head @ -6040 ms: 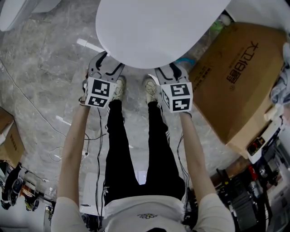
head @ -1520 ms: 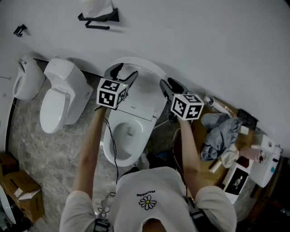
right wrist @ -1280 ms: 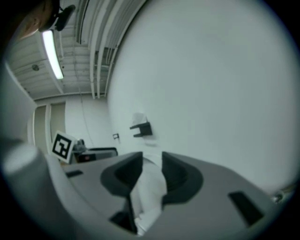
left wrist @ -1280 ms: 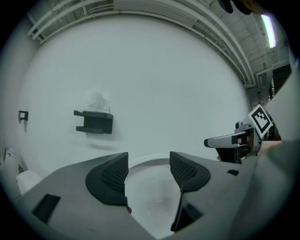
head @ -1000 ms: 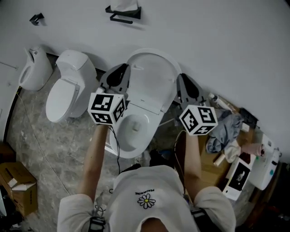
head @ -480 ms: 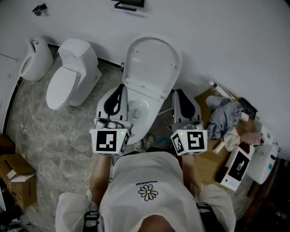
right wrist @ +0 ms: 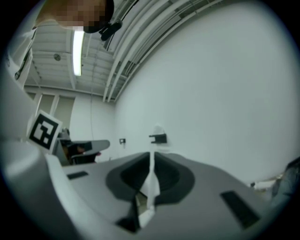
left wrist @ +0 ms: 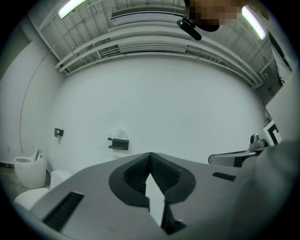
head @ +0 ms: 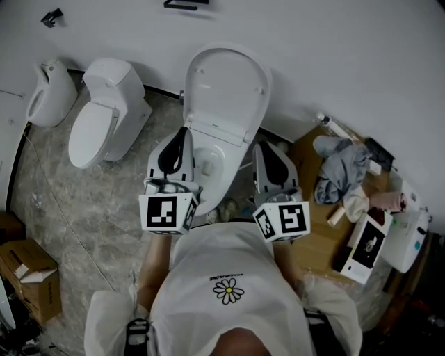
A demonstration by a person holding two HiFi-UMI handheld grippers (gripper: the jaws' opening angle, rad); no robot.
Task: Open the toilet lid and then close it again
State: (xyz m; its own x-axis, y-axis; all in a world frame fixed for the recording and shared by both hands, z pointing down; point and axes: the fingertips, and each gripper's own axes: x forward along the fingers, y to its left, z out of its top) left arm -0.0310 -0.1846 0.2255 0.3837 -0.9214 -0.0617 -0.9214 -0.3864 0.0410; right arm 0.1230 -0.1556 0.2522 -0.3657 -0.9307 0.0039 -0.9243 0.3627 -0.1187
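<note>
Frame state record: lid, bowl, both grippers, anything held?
toilet lid: raised, leaning back toward the wall
toilet bowl: uncovered
left gripper: jaws together, nothing between them
right gripper: jaws together, nothing between them
second toilet: to the left, lid down
cardboard box: on the floor, far left

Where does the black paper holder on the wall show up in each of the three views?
Head view: the black paper holder is cut off by the top edge, left of centre.
Left gripper view: it is on the white wall, left of centre.
Right gripper view: it is on the wall near the picture's centre.
Shared landmark: the small black wall hook, left of the holder in every view.
</note>
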